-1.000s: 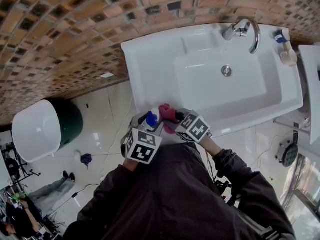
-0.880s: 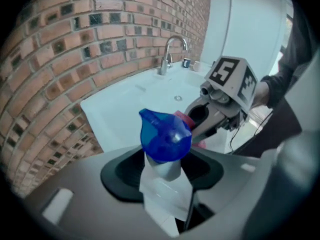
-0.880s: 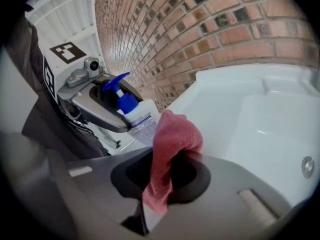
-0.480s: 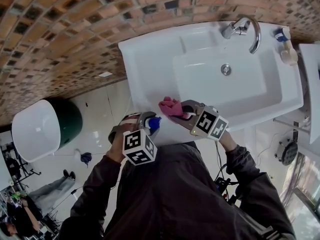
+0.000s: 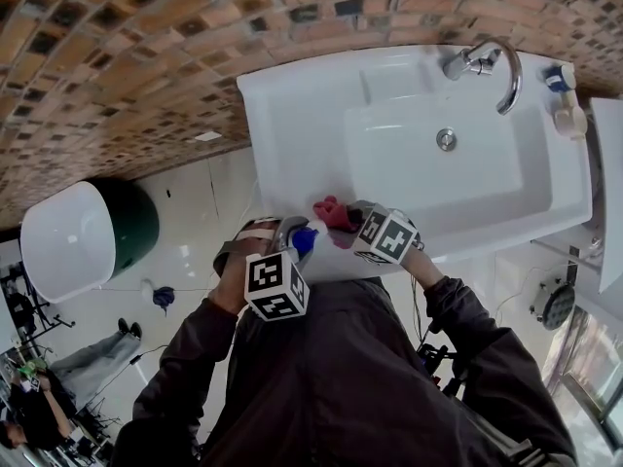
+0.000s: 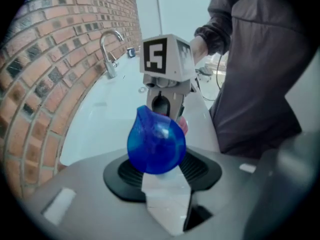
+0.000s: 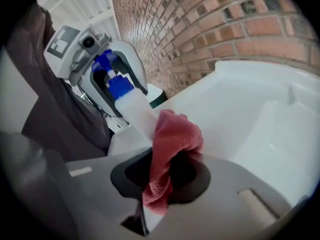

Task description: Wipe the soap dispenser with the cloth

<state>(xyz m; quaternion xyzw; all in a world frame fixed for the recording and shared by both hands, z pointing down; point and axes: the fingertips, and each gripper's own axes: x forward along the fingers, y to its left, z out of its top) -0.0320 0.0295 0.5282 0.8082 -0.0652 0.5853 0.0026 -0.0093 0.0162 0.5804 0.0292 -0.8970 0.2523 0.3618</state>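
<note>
The soap dispenser (image 5: 302, 239), a white bottle with a blue pump top (image 6: 156, 141), is held out in front of the sink's near edge (image 5: 292, 178). My left gripper (image 5: 292, 236) is shut on its body; its jaws have just been closing with the bottle between them. My right gripper (image 5: 341, 224) is shut on a bunched pink-red cloth (image 7: 170, 149). The cloth (image 5: 331, 212) presses against the side of the bottle (image 7: 132, 109), below the pump. The lower end of the bottle is hidden.
The white sink basin (image 7: 250, 109) lies just beyond both grippers, with a chrome faucet (image 5: 492, 66) and drain (image 5: 447, 139). Another dispenser (image 5: 563, 105) stands at the far right corner. A green bin with a white lid (image 5: 88, 236) sits on the floor at left, below the brick wall.
The left gripper has rolled with the dispenser in it. The right gripper drew the cloth away toward the sink, then came back, and the cloth now lies against the bottle.
</note>
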